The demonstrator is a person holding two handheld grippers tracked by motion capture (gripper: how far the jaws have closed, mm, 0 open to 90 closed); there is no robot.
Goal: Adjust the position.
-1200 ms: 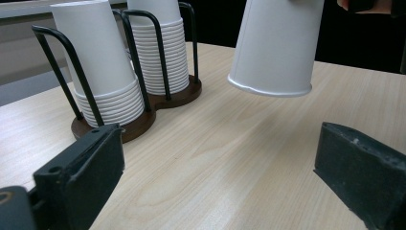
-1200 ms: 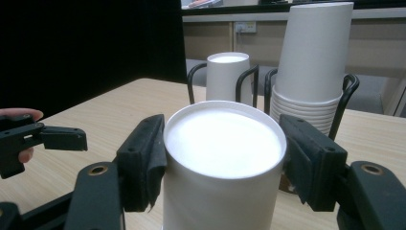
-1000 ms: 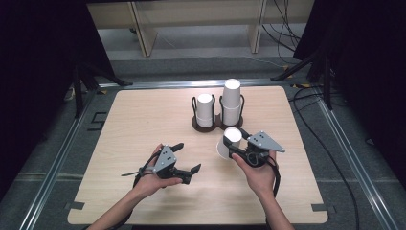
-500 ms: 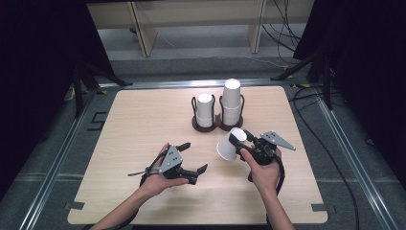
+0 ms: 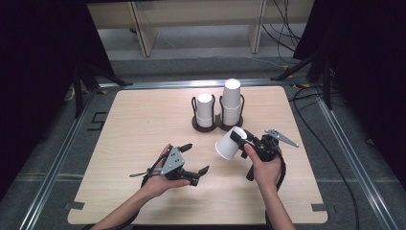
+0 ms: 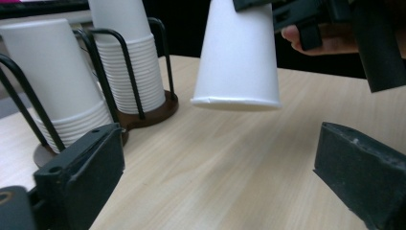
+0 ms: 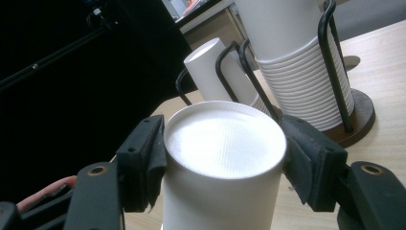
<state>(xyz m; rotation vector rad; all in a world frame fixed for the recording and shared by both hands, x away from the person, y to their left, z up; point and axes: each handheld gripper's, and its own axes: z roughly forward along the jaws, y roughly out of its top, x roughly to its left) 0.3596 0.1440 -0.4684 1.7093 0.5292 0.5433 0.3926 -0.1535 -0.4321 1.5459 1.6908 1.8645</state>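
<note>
A white paper cup [image 5: 227, 144] hangs tilted above the table, mouth toward the front left. My right gripper [image 5: 241, 143] is shut on it near its closed base. In the right gripper view both pads [image 7: 149, 158] press the sides of the cup [image 7: 225, 187]. My left gripper [image 5: 197, 157] is held at the front centre, left of the cup, open; its jaws have just closed a little with nothing between them. In the left gripper view my gripper [image 6: 220, 182] points at the hanging cup [image 6: 239, 52]. Behind stands a dark wire cup holder [image 5: 216, 126] with a short stack [image 5: 205, 109] and a taller stack [image 5: 231, 100].
The wooden table [image 5: 143, 120] has bare room at its left and front. Its metal-framed edge [image 5: 62, 153] runs along the left side. Cables [image 5: 330, 158] lie on the floor to the right. Shelving legs [image 5: 143, 28] stand behind the table.
The right hand has shifted slightly to the right and the cup has tipped, so its mouth now faces the front left. The left hand has barely moved.
</note>
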